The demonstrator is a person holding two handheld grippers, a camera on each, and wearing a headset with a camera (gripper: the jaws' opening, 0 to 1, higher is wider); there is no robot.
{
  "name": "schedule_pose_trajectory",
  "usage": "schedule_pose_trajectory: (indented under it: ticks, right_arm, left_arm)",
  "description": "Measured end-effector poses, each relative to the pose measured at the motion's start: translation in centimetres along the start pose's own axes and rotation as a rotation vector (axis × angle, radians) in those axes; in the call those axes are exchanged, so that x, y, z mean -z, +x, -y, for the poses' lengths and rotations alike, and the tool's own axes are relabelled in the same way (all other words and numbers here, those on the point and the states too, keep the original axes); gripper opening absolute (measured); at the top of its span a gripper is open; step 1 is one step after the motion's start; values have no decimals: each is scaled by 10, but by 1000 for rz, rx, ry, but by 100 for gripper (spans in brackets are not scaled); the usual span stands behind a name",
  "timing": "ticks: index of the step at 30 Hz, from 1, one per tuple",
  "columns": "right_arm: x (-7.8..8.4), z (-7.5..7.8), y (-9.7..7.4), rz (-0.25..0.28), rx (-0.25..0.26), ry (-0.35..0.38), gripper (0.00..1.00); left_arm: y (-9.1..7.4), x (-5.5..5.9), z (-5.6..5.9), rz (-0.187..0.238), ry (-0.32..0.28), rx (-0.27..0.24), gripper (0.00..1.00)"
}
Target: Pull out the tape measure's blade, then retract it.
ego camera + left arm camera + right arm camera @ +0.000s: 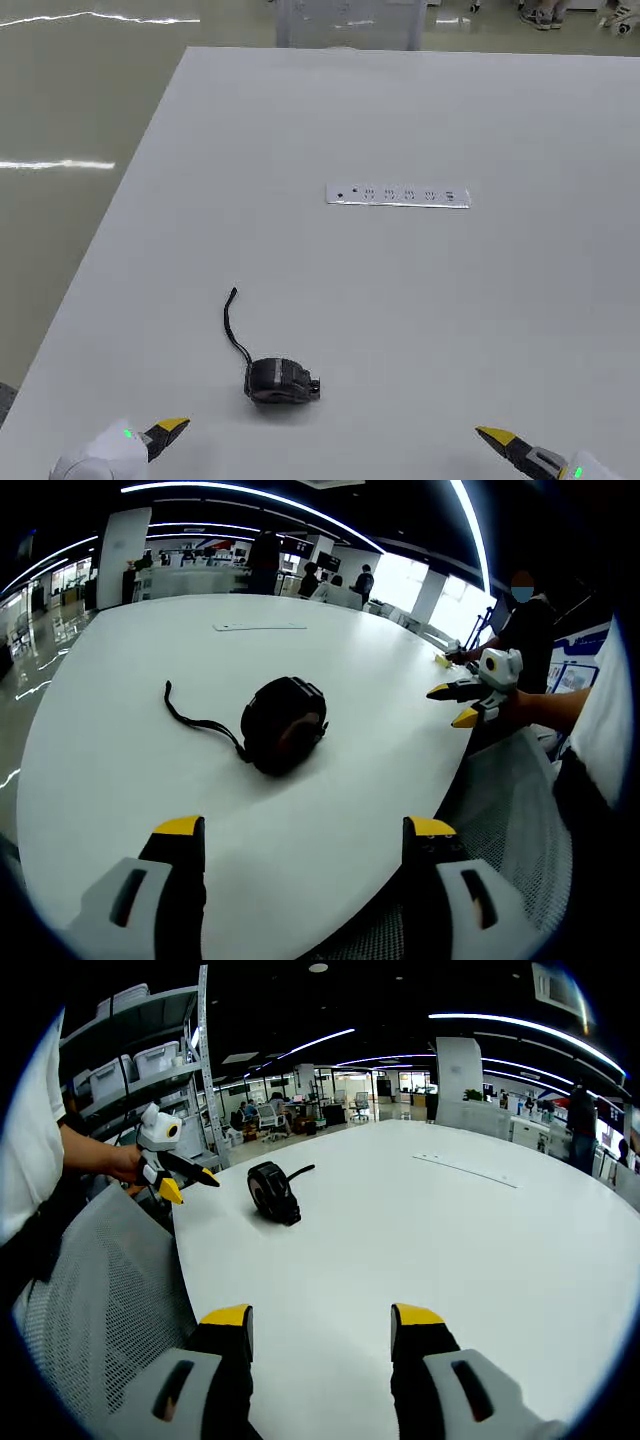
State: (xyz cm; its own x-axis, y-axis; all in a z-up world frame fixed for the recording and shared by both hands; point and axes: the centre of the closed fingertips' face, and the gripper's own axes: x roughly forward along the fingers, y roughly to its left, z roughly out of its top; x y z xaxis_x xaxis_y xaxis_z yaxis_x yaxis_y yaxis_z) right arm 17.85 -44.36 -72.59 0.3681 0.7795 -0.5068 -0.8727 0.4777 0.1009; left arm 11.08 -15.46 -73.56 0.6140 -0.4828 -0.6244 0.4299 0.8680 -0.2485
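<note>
Left hand-held gripper (pixel 305 830): jaws released and spread wide, nothing between them; yellow tips hover above the near edge of the counter (pixel 120 770), touching nothing. Right hand-held gripper (pixel 322 1315): also released, jaws well apart, empty; it hangs over the counter's edge on my other side.

Tape measure (pixel 280 380): black case resting on the counter near the front edge, between the two grippers and nearer the left one; apart from both. Blade housed in the case; its end hook sits at the case mouth, on the right side in the head view. Black wrist strap (pixel 232 325) trails from the case across the surface away from me, in a loose curve.

Farther back, a white power strip (pixel 398 195) lies flat mid-counter; well apart from the tape measure.
</note>
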Motion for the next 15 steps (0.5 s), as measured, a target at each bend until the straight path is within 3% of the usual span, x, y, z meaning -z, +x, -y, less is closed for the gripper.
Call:
schedule_pose_trajectory:
  ticks: [15]
  right_arm:
    - [3,2,-12,19,33,13,57]
  left_arm:
    - [-11,7,-3,32,-31,-12,80]
